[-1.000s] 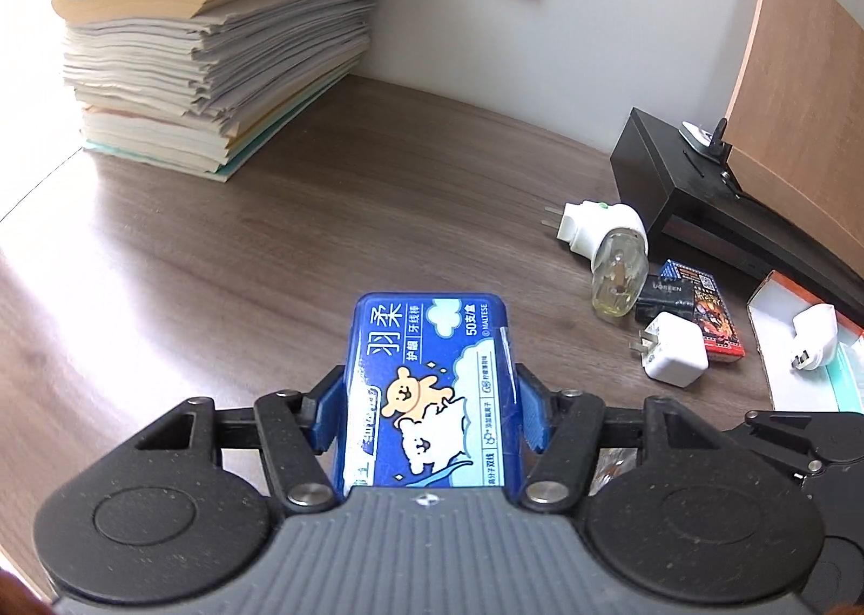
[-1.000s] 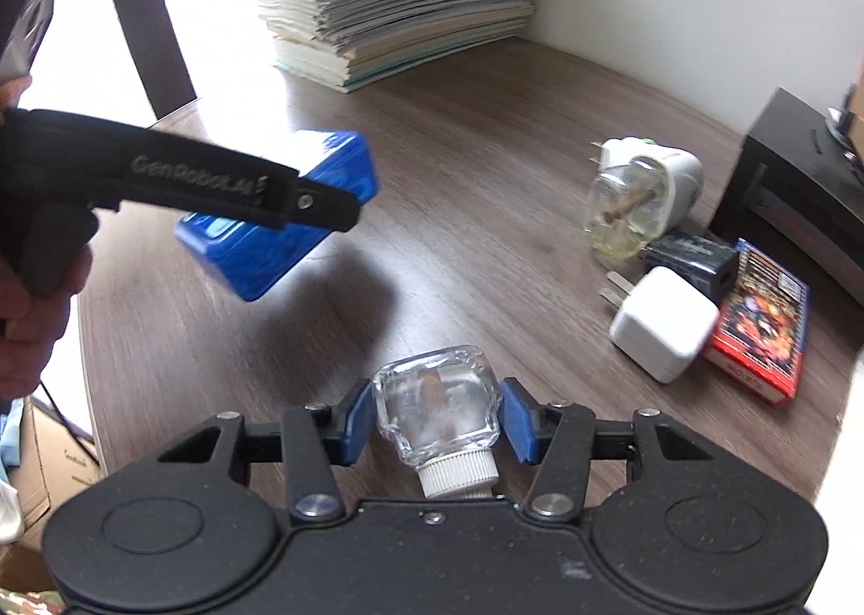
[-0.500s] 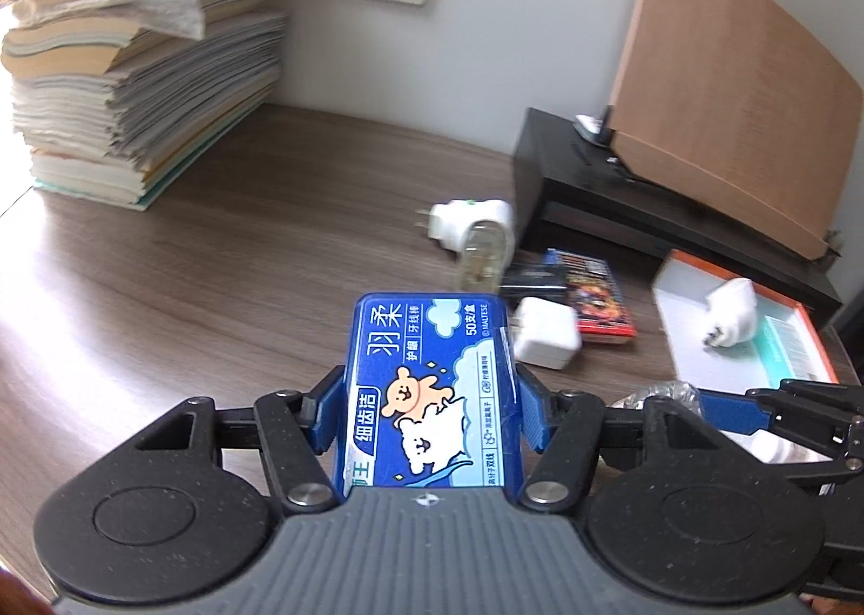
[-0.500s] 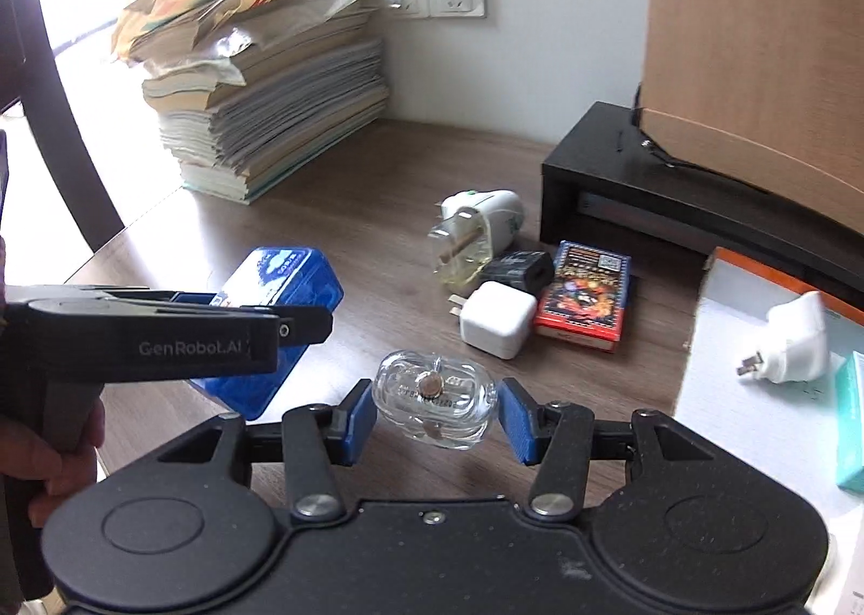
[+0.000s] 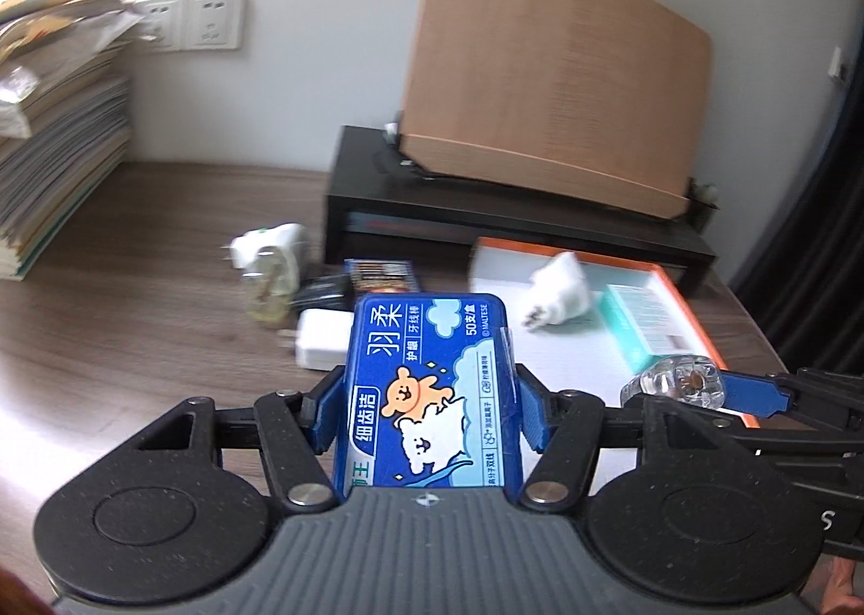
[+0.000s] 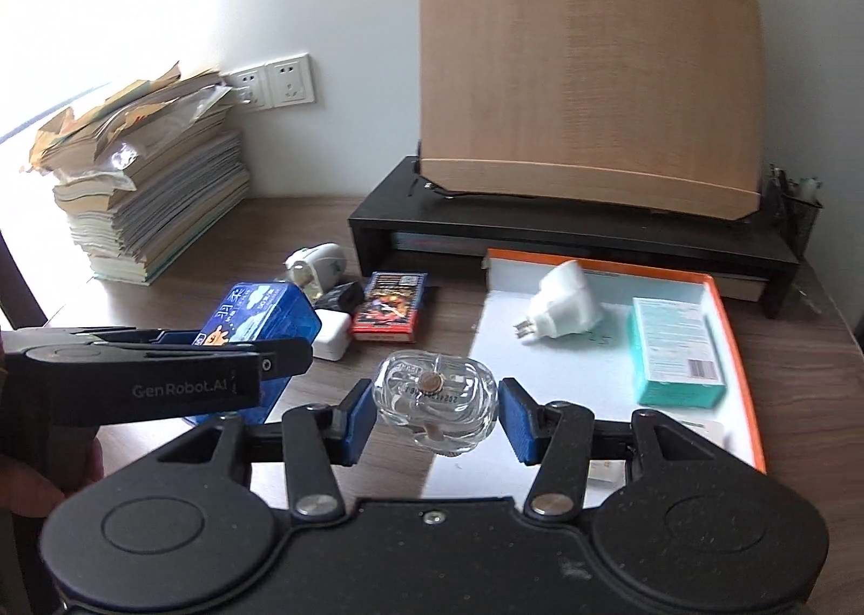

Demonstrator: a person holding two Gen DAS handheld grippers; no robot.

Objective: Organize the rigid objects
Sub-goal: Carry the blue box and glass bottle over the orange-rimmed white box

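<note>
My left gripper (image 5: 430, 407) is shut on a blue floss-pick box (image 5: 432, 345) with a cartoon bear label, held lengthwise above the wooden desk. My right gripper (image 6: 436, 418) is shut on a small clear glass bottle (image 6: 437, 401), its blue pads pressing both sides. The bottle hangs over the near left edge of an orange-rimmed white tray (image 6: 740, 345). In the right wrist view the blue box (image 6: 259, 312) floats left of the bottle. The left wrist view shows the bottle (image 5: 675, 380) to the right of the box, near the tray (image 5: 686, 302).
A white plug adapter (image 6: 561, 302) and a teal box (image 6: 677, 350) lie in the tray. Left of it sit a red card box (image 6: 391, 307), a white charger cube (image 6: 332, 337), a black adapter (image 6: 340, 296) and a white plug (image 6: 316, 264). Behind stand a black riser (image 6: 540, 237) bearing a wooden board (image 6: 588, 80) and a paper stack (image 6: 156, 204).
Both grippers have swung right and risen, each keeping its object. The tray has come into fuller view. The bottle has rolled so that its base faces the right camera.
</note>
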